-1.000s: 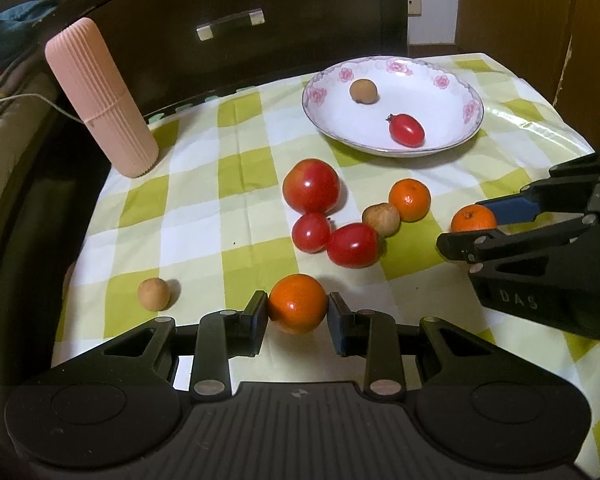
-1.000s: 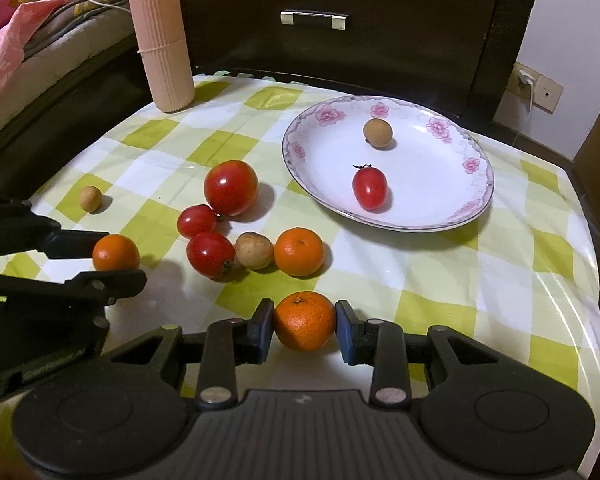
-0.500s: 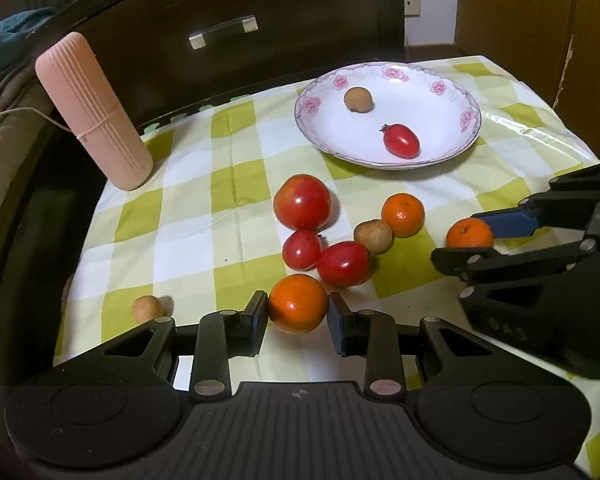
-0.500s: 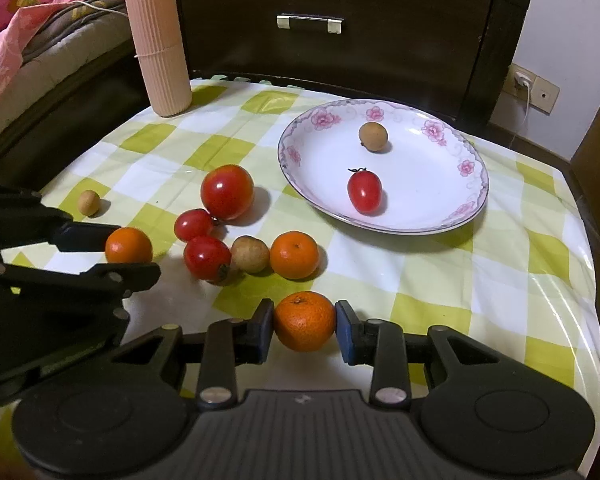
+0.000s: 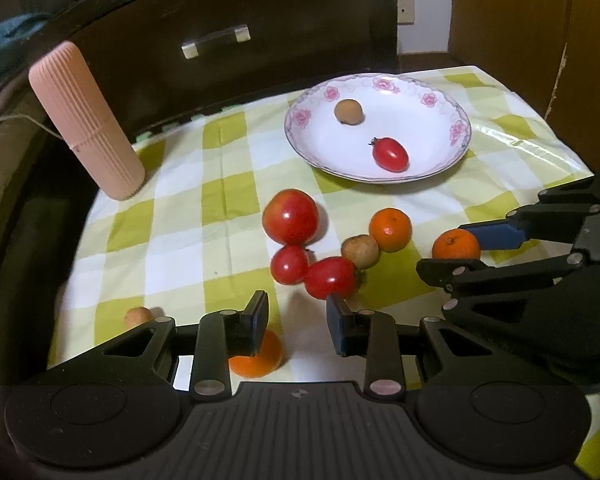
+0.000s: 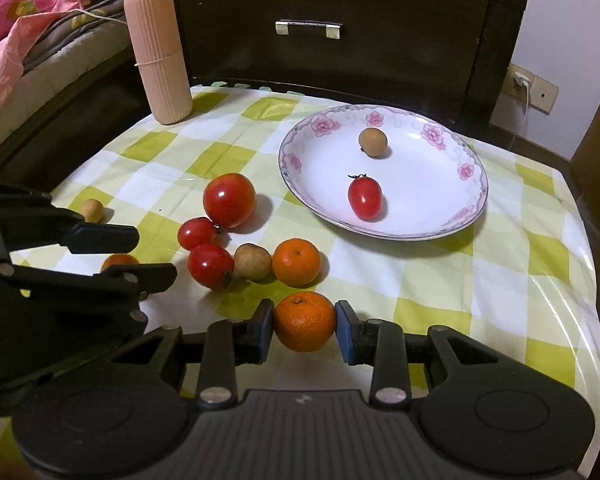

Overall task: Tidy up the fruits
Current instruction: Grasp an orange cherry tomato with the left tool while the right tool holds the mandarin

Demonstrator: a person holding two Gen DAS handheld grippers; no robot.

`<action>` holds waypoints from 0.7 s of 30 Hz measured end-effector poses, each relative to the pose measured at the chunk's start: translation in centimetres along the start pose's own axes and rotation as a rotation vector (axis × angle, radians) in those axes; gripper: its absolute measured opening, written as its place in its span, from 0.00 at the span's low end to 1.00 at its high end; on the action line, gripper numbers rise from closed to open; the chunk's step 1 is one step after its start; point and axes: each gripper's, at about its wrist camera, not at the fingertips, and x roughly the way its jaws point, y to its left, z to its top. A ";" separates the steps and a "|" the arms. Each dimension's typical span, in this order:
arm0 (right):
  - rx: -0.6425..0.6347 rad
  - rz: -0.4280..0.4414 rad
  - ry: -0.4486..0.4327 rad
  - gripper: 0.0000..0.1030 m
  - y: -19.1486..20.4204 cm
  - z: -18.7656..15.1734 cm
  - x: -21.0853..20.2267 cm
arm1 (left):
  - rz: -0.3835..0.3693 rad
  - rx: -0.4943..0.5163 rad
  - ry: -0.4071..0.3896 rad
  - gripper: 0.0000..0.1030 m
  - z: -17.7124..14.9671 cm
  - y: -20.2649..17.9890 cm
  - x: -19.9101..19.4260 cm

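Observation:
My right gripper (image 6: 305, 320) is shut on an orange mandarin (image 6: 305, 321), held just above the checked cloth. The left gripper (image 5: 298, 312) stands with its jaws apart and nothing between them. Another mandarin (image 5: 256, 356) lies on the cloth under its left finger. A flowered white plate (image 5: 300, 120) at the back holds a brown longan (image 5: 348, 111) and a small tomato (image 5: 390, 154). In front of it lie a big tomato (image 5: 290, 216), two small tomatoes (image 5: 330, 276), a longan (image 5: 360, 251) and a third mandarin (image 5: 390, 229).
A pink ribbed cylinder (image 5: 86, 120) stands at the back left corner. A small longan (image 5: 138, 317) lies alone near the left edge. A dark wooden drawer front (image 5: 220, 40) rises behind the table, with bedding (image 6: 20, 40) to its left.
The mandarin that sat between the left gripper's pads is now out of them, lying on the cloth under the left finger. The right gripper and its mandarin have not moved.

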 end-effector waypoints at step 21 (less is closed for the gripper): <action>0.051 -0.005 0.020 0.30 -2.4 -1.1 -0.2 | -0.045 -0.011 -0.025 0.55 -2.0 2.1 0.5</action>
